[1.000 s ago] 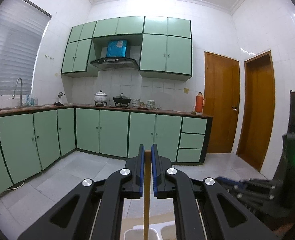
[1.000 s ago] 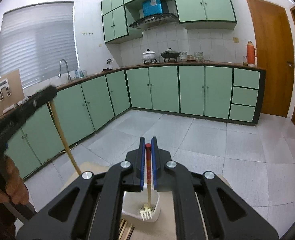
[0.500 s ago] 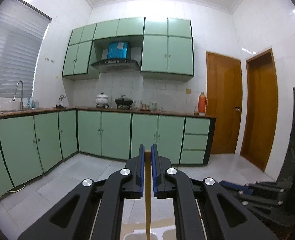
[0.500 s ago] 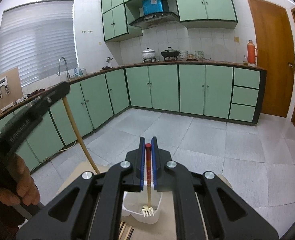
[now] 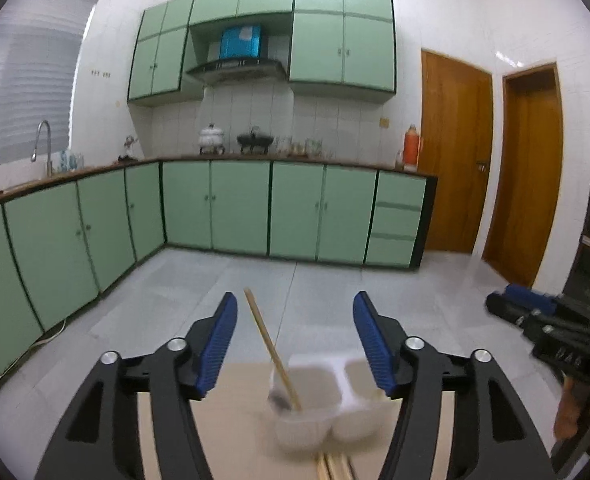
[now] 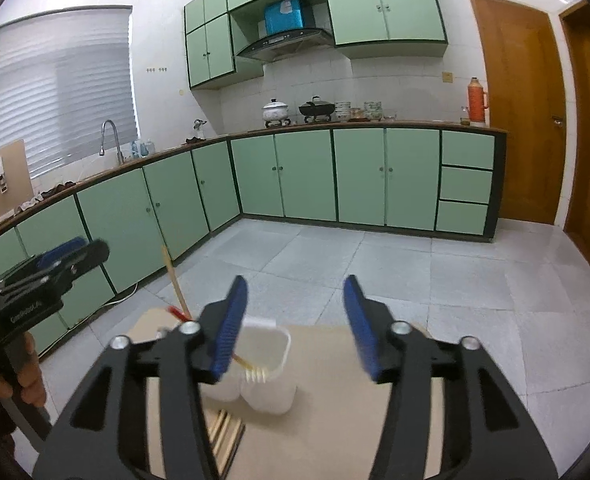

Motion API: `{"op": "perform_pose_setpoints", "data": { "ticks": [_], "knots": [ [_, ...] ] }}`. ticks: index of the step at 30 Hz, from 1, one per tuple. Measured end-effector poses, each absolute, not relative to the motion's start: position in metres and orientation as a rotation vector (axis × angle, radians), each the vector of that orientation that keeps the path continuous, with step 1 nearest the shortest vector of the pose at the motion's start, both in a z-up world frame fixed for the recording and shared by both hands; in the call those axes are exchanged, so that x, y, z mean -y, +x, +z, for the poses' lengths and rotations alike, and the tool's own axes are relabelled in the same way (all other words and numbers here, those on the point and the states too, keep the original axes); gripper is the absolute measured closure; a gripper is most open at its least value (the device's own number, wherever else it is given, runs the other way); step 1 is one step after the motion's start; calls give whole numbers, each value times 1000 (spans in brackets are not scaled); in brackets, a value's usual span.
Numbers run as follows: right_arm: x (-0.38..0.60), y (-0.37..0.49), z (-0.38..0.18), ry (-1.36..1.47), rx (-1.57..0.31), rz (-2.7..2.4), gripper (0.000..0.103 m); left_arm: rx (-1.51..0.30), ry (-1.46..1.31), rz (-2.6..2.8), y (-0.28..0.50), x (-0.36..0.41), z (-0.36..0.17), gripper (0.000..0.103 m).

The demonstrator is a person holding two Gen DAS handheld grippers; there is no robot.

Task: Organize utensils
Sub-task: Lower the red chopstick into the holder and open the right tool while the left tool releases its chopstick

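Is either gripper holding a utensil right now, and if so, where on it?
Neither. The left gripper and right gripper are open; the spoon and fork stand free in the holder.

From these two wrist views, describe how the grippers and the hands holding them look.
Both grippers, left gripper and right gripper, share one build: matte black linkage arms with triangular cutouts and silver pivot bolts, ending in blue ribbed pads. The left one's black body carries faint lettering, too blurred to read. The left hand is bare skin; no cables show.

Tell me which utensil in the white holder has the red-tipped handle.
The fork, tines down in the right compartment of the white holder. The other is a plain wooden-handled utensil in the left compartment.
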State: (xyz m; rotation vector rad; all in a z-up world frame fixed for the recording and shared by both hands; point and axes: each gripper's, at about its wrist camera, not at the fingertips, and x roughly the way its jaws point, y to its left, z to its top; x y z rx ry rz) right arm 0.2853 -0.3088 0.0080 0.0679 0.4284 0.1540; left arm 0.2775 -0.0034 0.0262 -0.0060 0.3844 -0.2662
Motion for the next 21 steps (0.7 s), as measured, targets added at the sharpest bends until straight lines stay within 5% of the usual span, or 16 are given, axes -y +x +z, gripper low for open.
{"op": "perform_pose_setpoints", "data": {
  "ticks": [6,21],
  "knots": [
    [308,229,-38,89,-499,148,35,-560,-21,-303,235,-5,-22,39],
    [264,133,-152,119,-721,142,35,-863,36,-326,138,-18,-152,37]
  ]
}}
